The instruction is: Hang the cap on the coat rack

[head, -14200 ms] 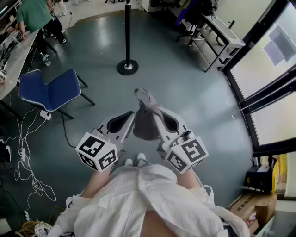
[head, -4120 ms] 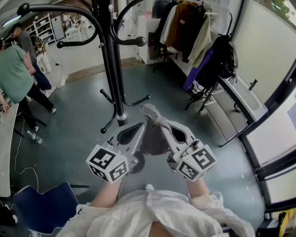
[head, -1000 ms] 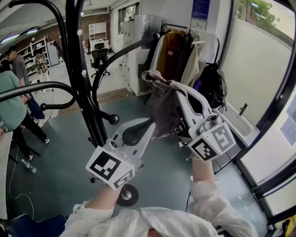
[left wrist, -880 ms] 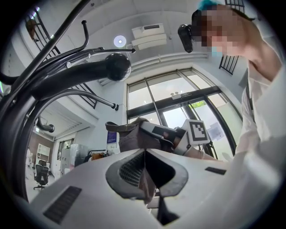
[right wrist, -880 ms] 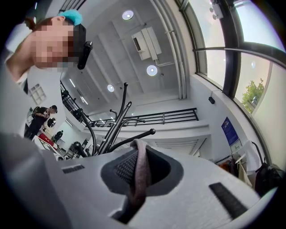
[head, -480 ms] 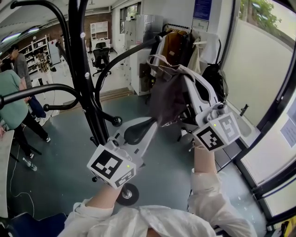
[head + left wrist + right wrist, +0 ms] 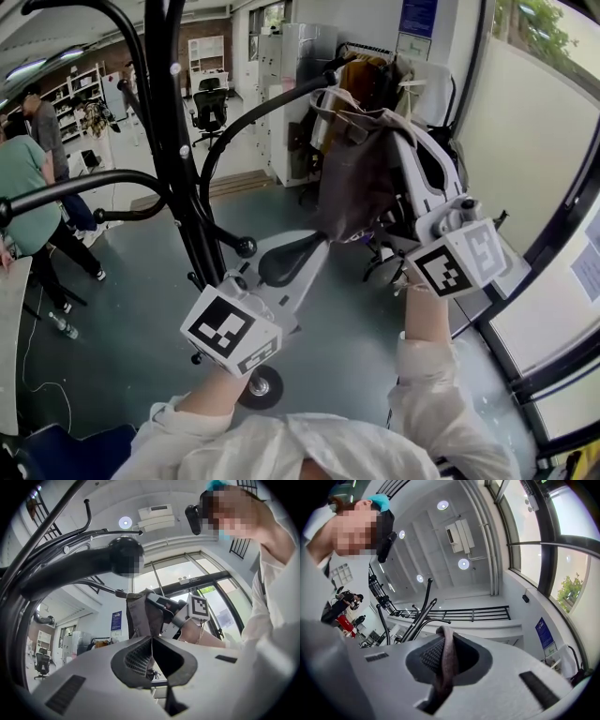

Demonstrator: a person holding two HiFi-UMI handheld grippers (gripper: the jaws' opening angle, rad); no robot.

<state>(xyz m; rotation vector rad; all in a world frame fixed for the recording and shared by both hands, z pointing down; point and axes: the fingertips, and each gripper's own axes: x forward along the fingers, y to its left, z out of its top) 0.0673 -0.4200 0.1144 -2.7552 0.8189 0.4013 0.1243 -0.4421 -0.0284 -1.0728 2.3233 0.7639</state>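
Observation:
The black coat rack (image 7: pixel 176 141) stands left of centre in the head view; one curved hook arm (image 7: pixel 262 105) sweeps right toward the cap. The brown-grey cap (image 7: pixel 358 173) hangs from my right gripper (image 7: pixel 367 120), which is raised and shut on its fabric. In the right gripper view a fold of the cap (image 7: pixel 447 660) lies pinched between the jaws, with the rack (image 7: pixel 423 610) beyond. My left gripper (image 7: pixel 314 246) is lower, beside the pole, shut with nothing held. In the left gripper view its jaws (image 7: pixel 152 641) meet, a hook arm (image 7: pixel 70 570) passes overhead, and the cap (image 7: pixel 138 616) hangs ahead.
A person in a green shirt (image 7: pixel 23 192) stands at the left by a table edge. A clothes rail with coats (image 7: pixel 370 70) lines the back wall. A glass wall (image 7: pixel 562 187) runs along the right. The rack's base (image 7: pixel 261 386) sits near my feet, a blue chair (image 7: pixel 56 448) bottom left.
My right gripper has carried the cap up and to the right, closer to the curved hook arm's end. The left gripper has stayed low beside the pole.

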